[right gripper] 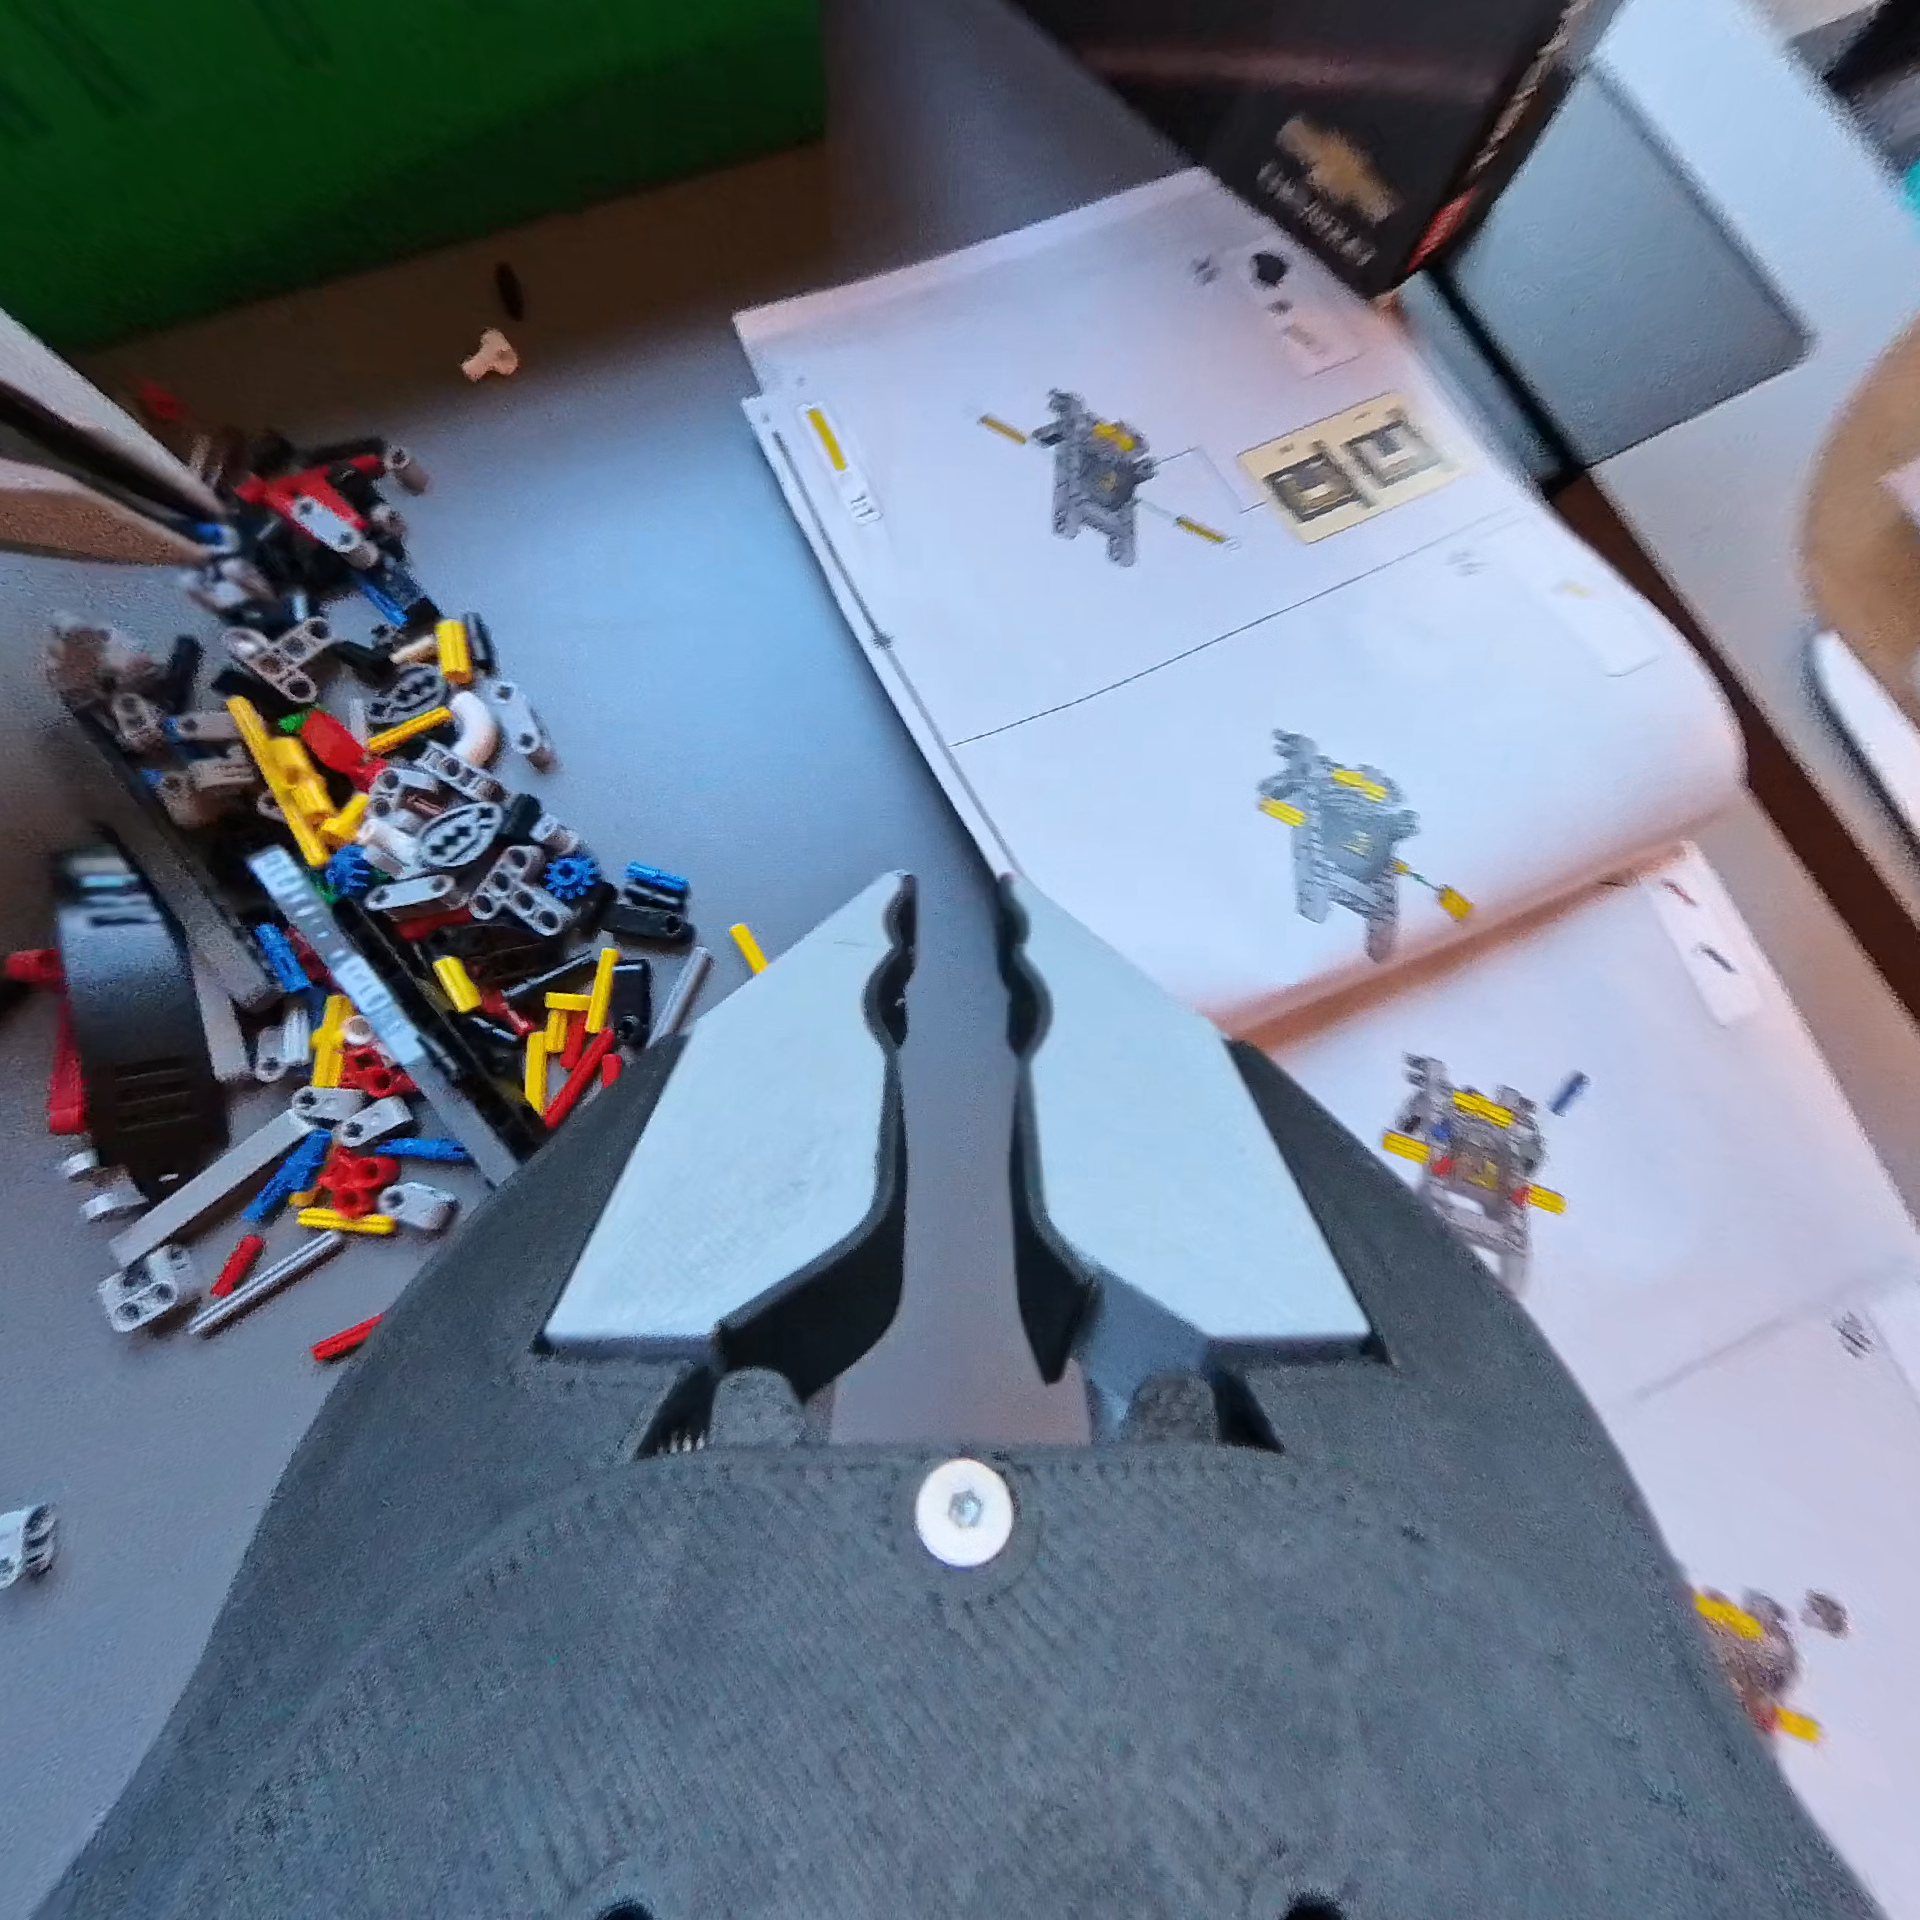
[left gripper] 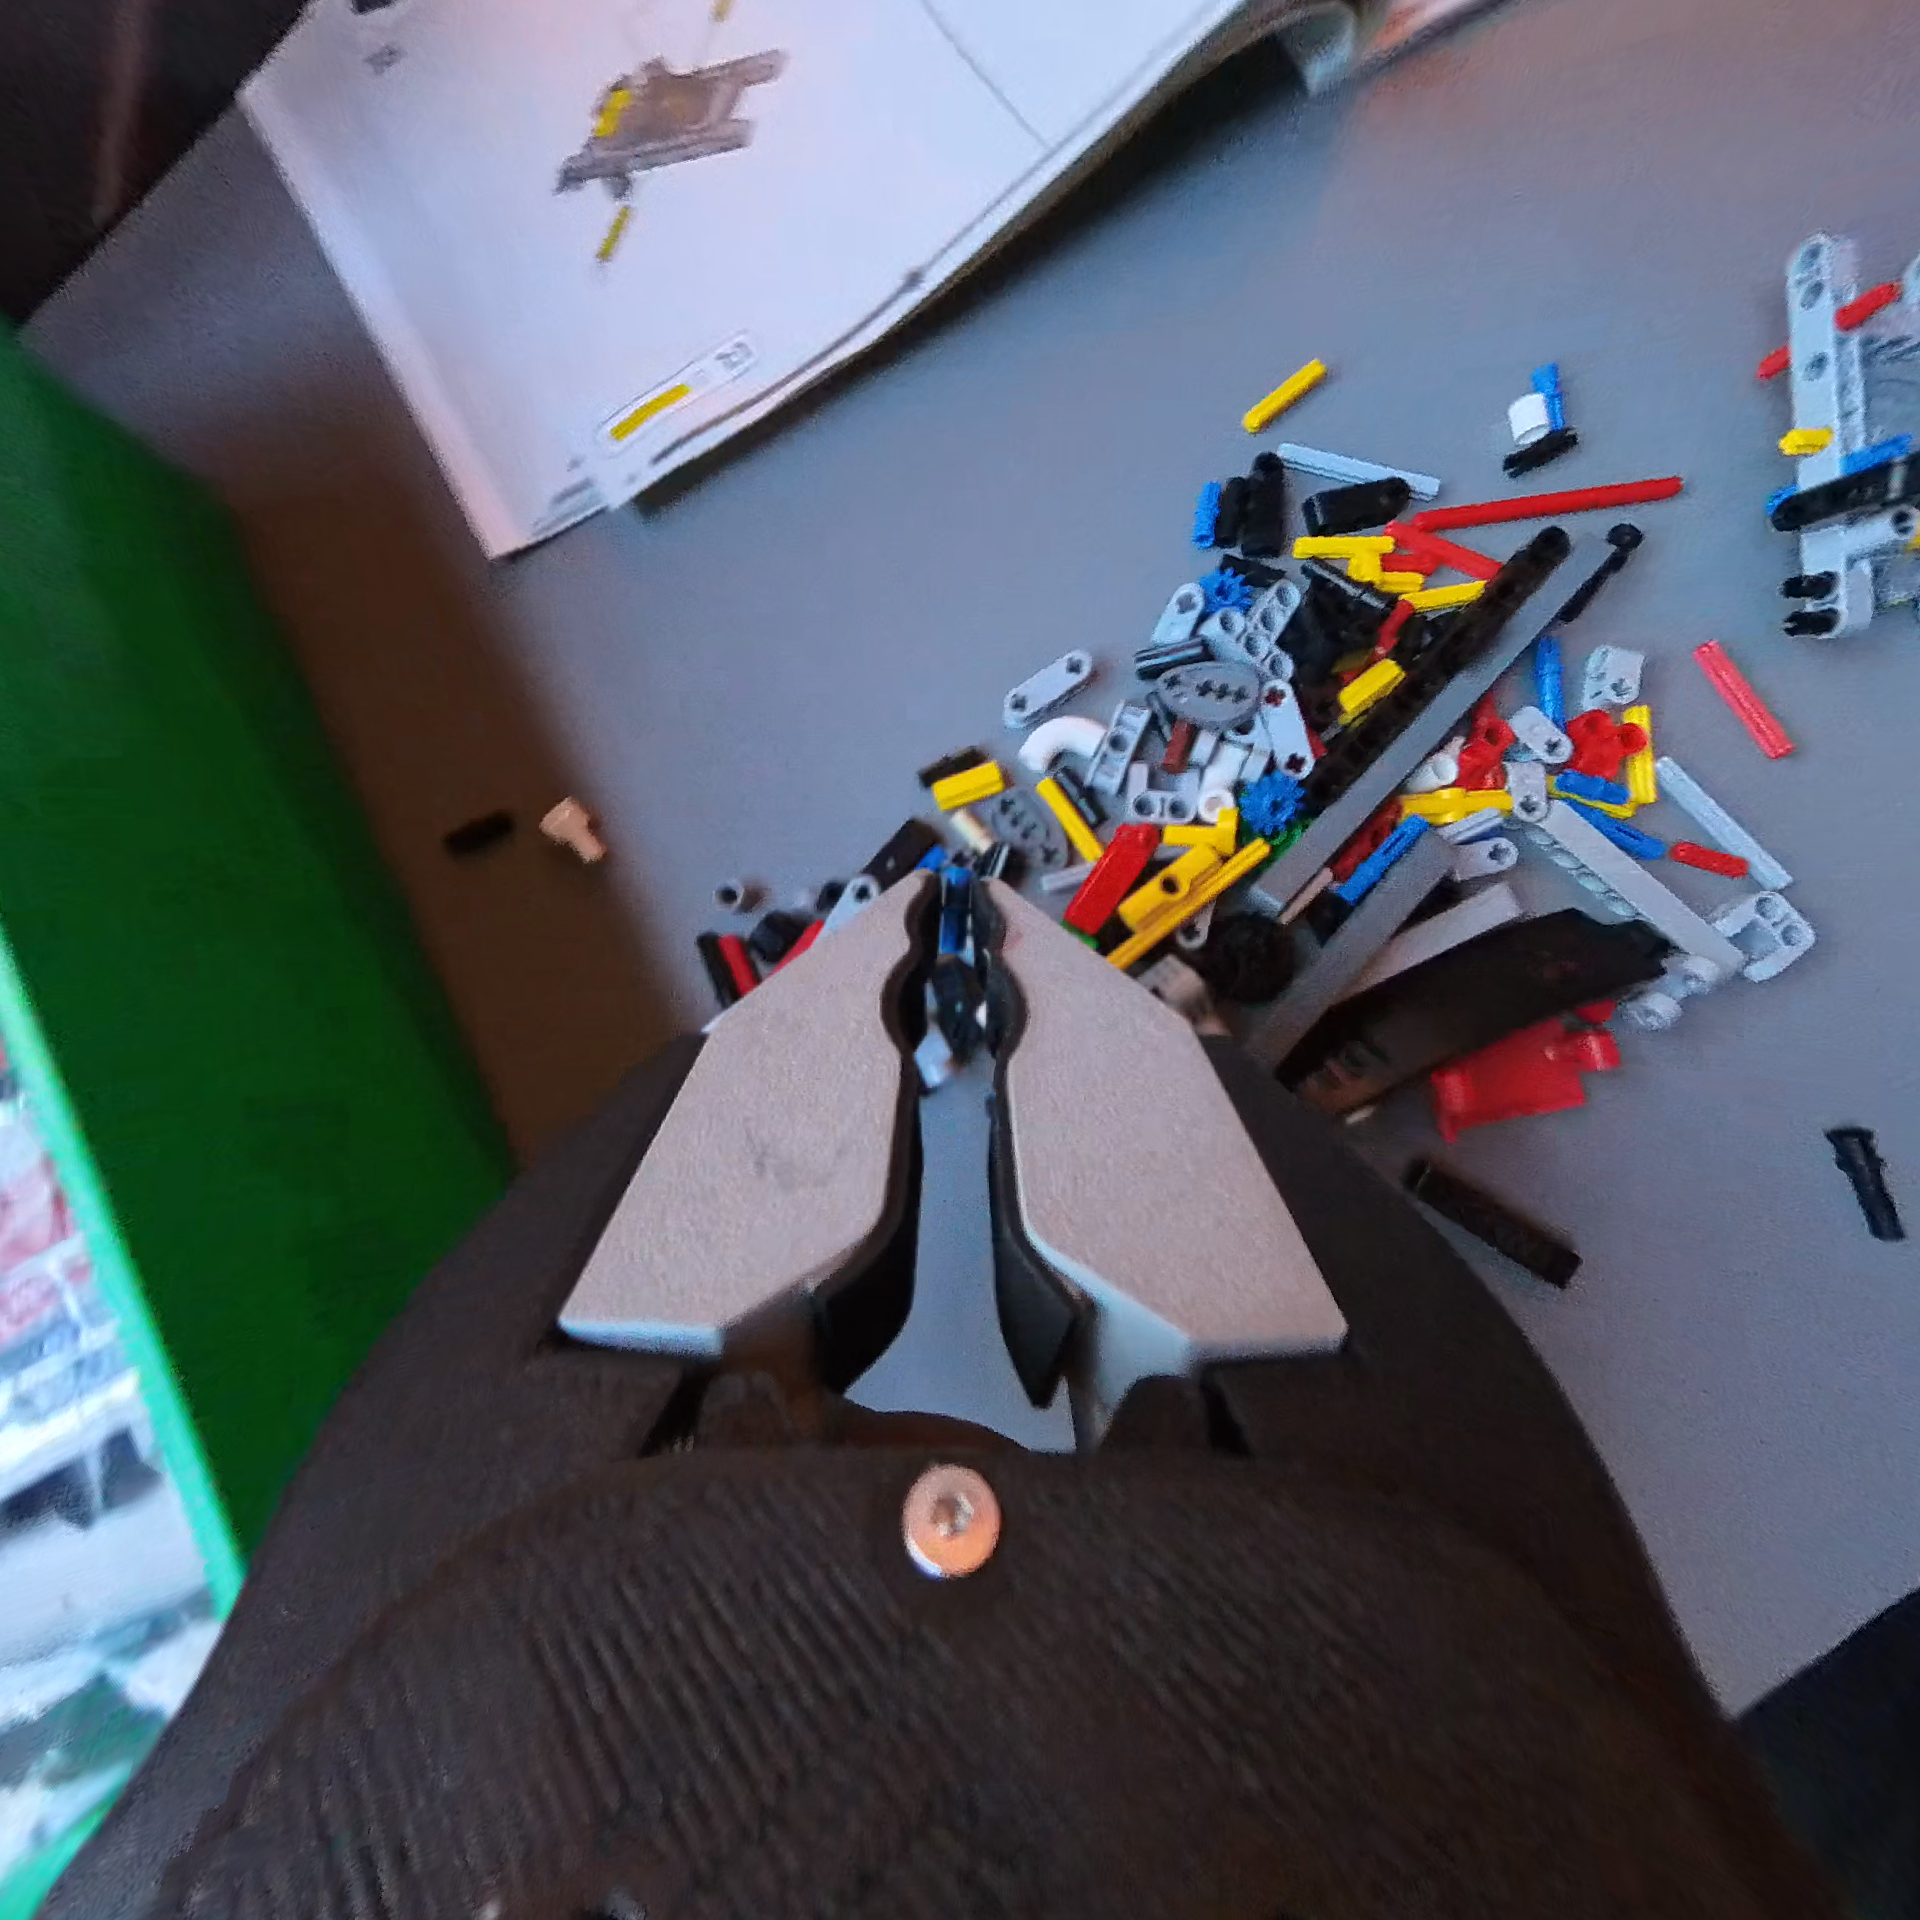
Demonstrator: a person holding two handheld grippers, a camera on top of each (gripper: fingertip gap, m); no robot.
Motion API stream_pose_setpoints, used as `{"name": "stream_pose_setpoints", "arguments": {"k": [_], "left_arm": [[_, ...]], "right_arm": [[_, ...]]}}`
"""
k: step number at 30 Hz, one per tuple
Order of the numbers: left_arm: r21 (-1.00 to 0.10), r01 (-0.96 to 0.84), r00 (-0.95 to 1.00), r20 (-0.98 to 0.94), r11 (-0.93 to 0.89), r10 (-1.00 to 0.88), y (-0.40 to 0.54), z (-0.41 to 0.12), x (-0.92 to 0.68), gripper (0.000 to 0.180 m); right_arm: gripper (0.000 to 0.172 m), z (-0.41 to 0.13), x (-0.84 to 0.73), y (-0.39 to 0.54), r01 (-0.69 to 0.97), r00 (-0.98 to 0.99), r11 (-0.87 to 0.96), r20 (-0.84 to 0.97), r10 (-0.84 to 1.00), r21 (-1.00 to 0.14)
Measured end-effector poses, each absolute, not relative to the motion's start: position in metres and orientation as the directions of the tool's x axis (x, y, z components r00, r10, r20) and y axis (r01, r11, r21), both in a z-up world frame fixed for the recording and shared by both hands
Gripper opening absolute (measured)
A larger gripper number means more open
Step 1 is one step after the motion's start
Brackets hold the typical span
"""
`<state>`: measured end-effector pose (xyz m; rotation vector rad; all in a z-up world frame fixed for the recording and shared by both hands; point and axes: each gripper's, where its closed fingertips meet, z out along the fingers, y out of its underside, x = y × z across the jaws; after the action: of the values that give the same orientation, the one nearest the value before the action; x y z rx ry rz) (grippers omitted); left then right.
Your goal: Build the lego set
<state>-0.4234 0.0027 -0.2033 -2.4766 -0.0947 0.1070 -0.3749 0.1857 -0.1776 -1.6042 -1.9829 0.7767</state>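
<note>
My left gripper (left gripper: pixel 958 896) sits at the near left edge of a pile of small building pieces (left gripper: pixel 1351 727) on the grey table (left gripper: pixel 779 644). Its fingers are closed on a small blue pin (left gripper: pixel 954 920), and dark pieces show behind it in the narrow slot. The right wrist view shows this gripper at the far left (right gripper: pixel 203 525), with a blue piece at its tips. My right gripper (right gripper: pixel 956 899) hovers over bare table beside the open instruction booklet (right gripper: pixel 1247 675). Its jaws stand slightly apart with nothing between them. The pile (right gripper: pixel 364 883) lies to its left.
A partly built grey assembly (left gripper: pixel 1849 447) stands at the far right. A green box (left gripper: pixel 156 831) lies along the left side, with a tan piece (left gripper: pixel 571 828) and a black piece (left gripper: pixel 478 834) beside it. A black box (right gripper: pixel 1351 156) stands behind the booklet. Across from one pair of fingers to the other is roughly 20 cm.
</note>
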Motion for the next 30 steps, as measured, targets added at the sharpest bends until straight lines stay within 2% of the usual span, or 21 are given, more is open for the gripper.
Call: {"name": "stream_pose_setpoints", "arguments": {"k": [3,4,6,9,12,18,20,25,30], "left_arm": [[-0.663,0.138,0.982,-0.005,-0.736,0.188,-0.014,-0.199,-0.43,0.017],[-0.68,0.169,0.977,0.017,-0.714,0.215,-0.017,-0.198,-0.431,0.021],[-0.708,0.221,0.965,0.061,-0.67,0.254,-0.024,-0.197,-0.429,0.025],[-0.732,0.258,0.955,0.096,-0.631,0.28,-0.034,-0.197,-0.422,0.026],[-0.734,0.275,0.952,0.117,-0.621,0.283,-0.045,-0.203,-0.413,0.025],[-0.743,0.321,0.939,0.17,-0.588,0.298,-0.056,-0.217,-0.408,0.024],[-0.746,0.329,0.937,0.178,-0.579,0.302,-0.058,-0.218,-0.409,0.024],[-0.754,0.339,0.932,0.188,-0.562,0.31,-0.062,-0.22,-0.41,0.024],[-0.753,0.351,0.928,0.2,-0.557,0.315,-0.062,-0.226,-0.408,0.024]], "right_arm": [[0.048,-0.172,-0.376,0.196,0.694,-0.17,0.2,0.112,0.979,-0.692],[0.053,-0.177,-0.38,0.197,0.704,-0.172,0.233,0.158,0.972,-0.671],[0.054,-0.192,-0.392,0.199,0.724,-0.193,0.337,0.292,0.937,-0.602],[0.05,-0.219,-0.408,0.208,0.758,-0.257,0.481,0.477,0.841,-0.44],[0.035,-0.237,-0.412,0.207,0.777,-0.317,0.53,0.515,0.796,-0.34],[0.008,-0.239,-0.412,0.199,0.761,-0.357,0.56,0.508,0.784,-0.328],[0.004,-0.236,-0.408,0.195,0.754,-0.371,0.569,0.503,0.781,-0.327],[0.003,-0.24,-0.392,0.182,0.707,-0.47,0.633,0.46,0.754,-0.315],[0.007,-0.231,-0.397,0.172,0.71,-0.423,0.561,0.379,0.823,-0.426]]}}
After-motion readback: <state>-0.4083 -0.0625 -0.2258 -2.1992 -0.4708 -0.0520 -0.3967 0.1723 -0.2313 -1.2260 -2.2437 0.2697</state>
